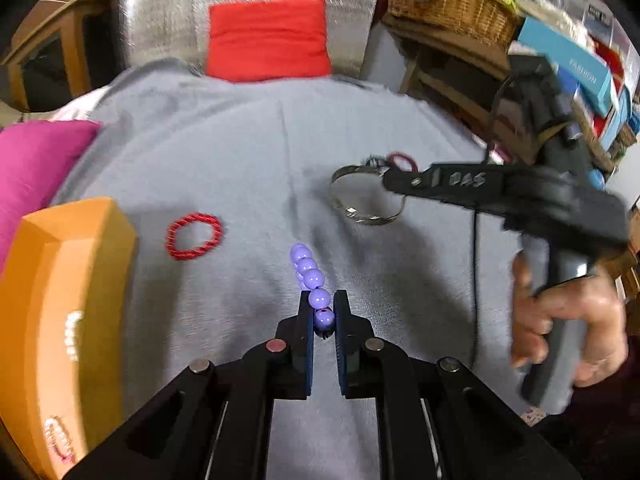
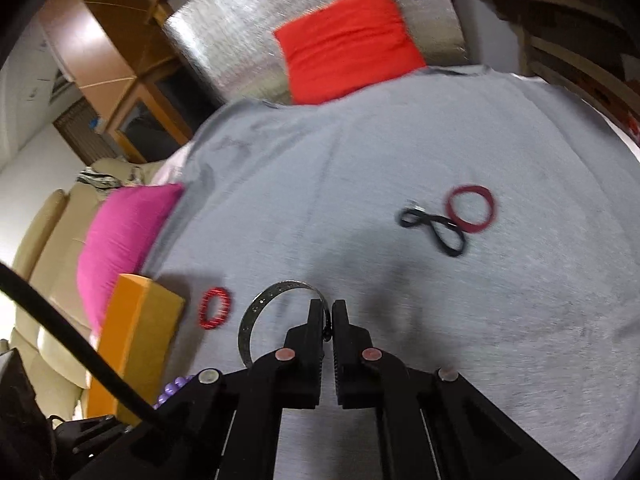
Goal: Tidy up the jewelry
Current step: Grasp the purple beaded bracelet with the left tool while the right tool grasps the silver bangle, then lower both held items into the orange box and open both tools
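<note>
Beads [image 1: 314, 280] of purple hang pinched in the left gripper [image 1: 323, 312] above the grey cloth [image 1: 240, 168], while the right gripper [image 2: 328, 320] clamps a silver bangle [image 2: 256, 312]; 1 red ring [image 1: 194, 236] lies beside the orange box [image 1: 68, 280]

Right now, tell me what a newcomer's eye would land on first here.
The purple bead string pinched in the left hand-held gripper, hanging above the grey cloth. Next, the silver bangle clamped in the right hand-held gripper. Then the orange box at the cloth's left edge, a red ring beside it.
</note>
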`<state>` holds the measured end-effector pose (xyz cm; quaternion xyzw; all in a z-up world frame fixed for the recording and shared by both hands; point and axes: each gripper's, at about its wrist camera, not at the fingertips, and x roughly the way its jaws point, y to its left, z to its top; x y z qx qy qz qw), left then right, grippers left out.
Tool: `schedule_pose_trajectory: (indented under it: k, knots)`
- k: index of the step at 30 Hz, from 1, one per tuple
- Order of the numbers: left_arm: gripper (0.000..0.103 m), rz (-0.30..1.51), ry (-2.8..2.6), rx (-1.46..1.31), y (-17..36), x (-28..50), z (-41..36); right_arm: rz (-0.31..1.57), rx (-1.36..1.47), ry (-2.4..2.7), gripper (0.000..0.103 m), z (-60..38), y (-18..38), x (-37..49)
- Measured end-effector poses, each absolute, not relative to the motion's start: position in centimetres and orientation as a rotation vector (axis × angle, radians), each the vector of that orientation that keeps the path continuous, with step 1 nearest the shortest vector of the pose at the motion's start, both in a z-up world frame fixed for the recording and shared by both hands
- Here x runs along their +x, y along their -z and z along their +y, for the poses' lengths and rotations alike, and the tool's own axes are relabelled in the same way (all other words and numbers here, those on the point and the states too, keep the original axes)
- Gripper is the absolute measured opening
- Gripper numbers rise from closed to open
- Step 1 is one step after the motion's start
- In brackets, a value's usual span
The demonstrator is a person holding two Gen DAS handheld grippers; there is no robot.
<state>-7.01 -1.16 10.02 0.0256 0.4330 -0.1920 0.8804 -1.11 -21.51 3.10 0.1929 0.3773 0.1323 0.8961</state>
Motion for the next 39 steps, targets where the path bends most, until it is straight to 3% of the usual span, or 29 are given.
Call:
schedule_pose_trajectory:
  k: [6,11,21,33,36,37,39]
  knots:
    - [0.010,0.773,0.351,0.038,-15.8,-10.6,4.0,0.674,0.390,-0.398,0.005,-16.5,-6.1,-2.7]
    - [0.010,0.735,0.237,-0.012,-17.5,-11.7,10.9,0.616,0.337,-0.495,0.005,-11.4,-7.7,-4.8]
    - [0.010,0.837,0.049,-0.132,-12.8,-11.0,21.5,0.690,0.174,-0.589,0.005,-1.8,-8.5,-4.3]
    - [0.010,0.975,-0.032,-0.180,-7.6,-8.6,24.4,0.958,-0.104,-0.559,0.006,12.4,-4.3,2.1]
    - [0.010,1.004,-0.075,-0.179,-7.0,-8.2,25.4,1.005,-0.098,-0.568,0.010,13.9,-3.4,3.6]
    - [0.012,1.008,-0.086,-0.179,-7.0,-8.2,25.6,1.016,-0.093,-0.564,0.010,14.1,-3.2,3.9]
    - [0.030,1.009,-0.104,-0.177,-7.1,-8.3,25.8,1.018,-0.075,-0.574,0.010,14.2,-3.3,4.2]
